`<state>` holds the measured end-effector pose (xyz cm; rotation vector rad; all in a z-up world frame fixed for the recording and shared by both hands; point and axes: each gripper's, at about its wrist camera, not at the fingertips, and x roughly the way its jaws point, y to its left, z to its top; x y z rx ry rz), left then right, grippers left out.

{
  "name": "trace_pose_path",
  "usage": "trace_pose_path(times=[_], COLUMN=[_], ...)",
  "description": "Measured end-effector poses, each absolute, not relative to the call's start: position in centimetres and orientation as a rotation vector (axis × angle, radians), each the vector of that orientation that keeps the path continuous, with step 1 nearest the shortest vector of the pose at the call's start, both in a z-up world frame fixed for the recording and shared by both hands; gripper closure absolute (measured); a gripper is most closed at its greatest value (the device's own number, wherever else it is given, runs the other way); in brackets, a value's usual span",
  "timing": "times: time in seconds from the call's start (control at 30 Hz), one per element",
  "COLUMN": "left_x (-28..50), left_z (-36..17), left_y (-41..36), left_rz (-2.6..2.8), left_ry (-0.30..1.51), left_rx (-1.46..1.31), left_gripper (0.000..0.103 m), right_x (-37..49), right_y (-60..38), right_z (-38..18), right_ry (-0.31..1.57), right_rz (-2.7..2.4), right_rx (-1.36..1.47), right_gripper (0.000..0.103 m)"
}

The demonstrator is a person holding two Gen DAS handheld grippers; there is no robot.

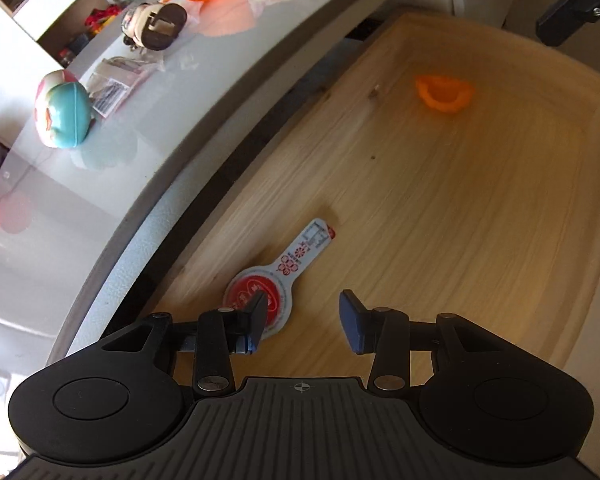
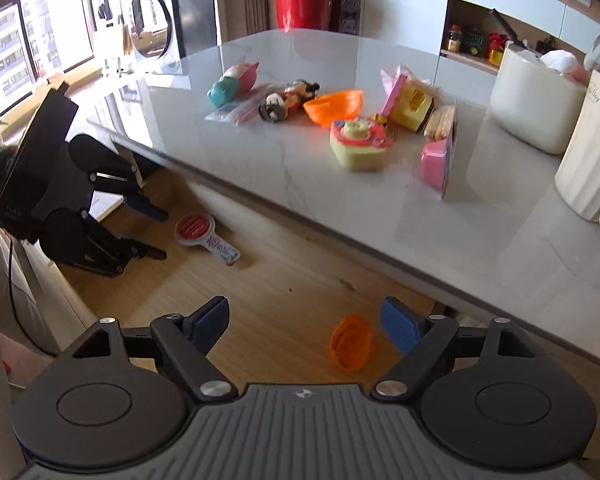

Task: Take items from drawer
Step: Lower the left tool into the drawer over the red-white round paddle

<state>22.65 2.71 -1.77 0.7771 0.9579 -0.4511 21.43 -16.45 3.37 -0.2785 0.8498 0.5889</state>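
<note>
Left gripper [image 1: 303, 322]: jaws apart with nothing between them, pointing down into the drawer; its left finger [image 1: 256, 316] overlaps the round end of the sachet in the left wrist view, though whether it touches cannot be told.
Right gripper [image 2: 305, 326]: jaws spread wide and empty, angled down over the drawer; the orange piece lies on the wood just inside its right finger [image 2: 399, 328], not gripped.
Drawer [image 1: 479, 240]: pulled out from under the counter, pale wood floor, only two things left in it.
Sachet [image 1: 284, 272]: flat, keyhole-shaped, red round end and a white printed tab, lying near the counter edge on the left gripper's side.
Orange piece [image 2: 351, 342]: small round plastic part, resting on the drawer floor well apart from the sachet; blurred in the left wrist view.
Counter [image 2: 339, 200]: grey marble-look top overhanging the drawer's back.
Toys on counter: a teal and pink egg [image 2: 230, 84], a small figure [image 2: 288, 100], an orange half-shell [image 2: 333, 106], a yellow heart toy [image 2: 359, 142], a pink box [image 2: 437, 164], all near one another mid-counter.
Far right of counter: white jars [image 2: 535, 96].
Beyond counter: a red stool [image 2: 301, 4].
</note>
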Motion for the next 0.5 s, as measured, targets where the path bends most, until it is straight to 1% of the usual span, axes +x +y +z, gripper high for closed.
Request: trace_pose_path(times=[0.07,0.13,0.2,0.23,0.27,0.3,0.37,0.5], left_x=[23.1,23.8,24.7,25.2,25.8,26.2,26.8,28.2], left_z=[-2.8,-3.3,-3.6,-3.8,-4.0,-4.2,-4.6,-5.0], left_y=[2.8,3.1,3.5,3.7,4.0,4.3,4.5,5.5], left_rz=[-0.410,-0.382,-0.344,-0.321,-0.293,-0.284,-0.282,-0.255], left_ry=[0.959,0.966,0.984,0.995,1.009,1.020,1.046,1.099], left_rx=[0.823,0.818,0.790,0.779,0.767,0.755,0.734,0.624], left_gripper=[0.058,0.058,0.058,0.058,0.059,0.065,0.065,0.064], right_x=[21.3,20.9,20.7,20.7,20.6,20.5,20.3,20.7], right_y=[-15.5,-15.0,-14.9,-14.9,-14.8,-14.8,-14.8,-14.7], right_z=[1.9,1.5,1.5,1.5,1.5,1.4,1.3,0.7], right_ry=[0.885,0.873,0.871,0.872,0.872,0.870,0.875,0.898], right_rz=[0.584,0.583,0.598,0.606,0.610,0.611,0.607,0.597], right_rx=[-0.325,-0.374,-0.366,-0.356,-0.355,-0.358,-0.363,-0.373], right_gripper=[0.020,0.019,0.013,0.013,0.011,0.009,0.007,0.006])
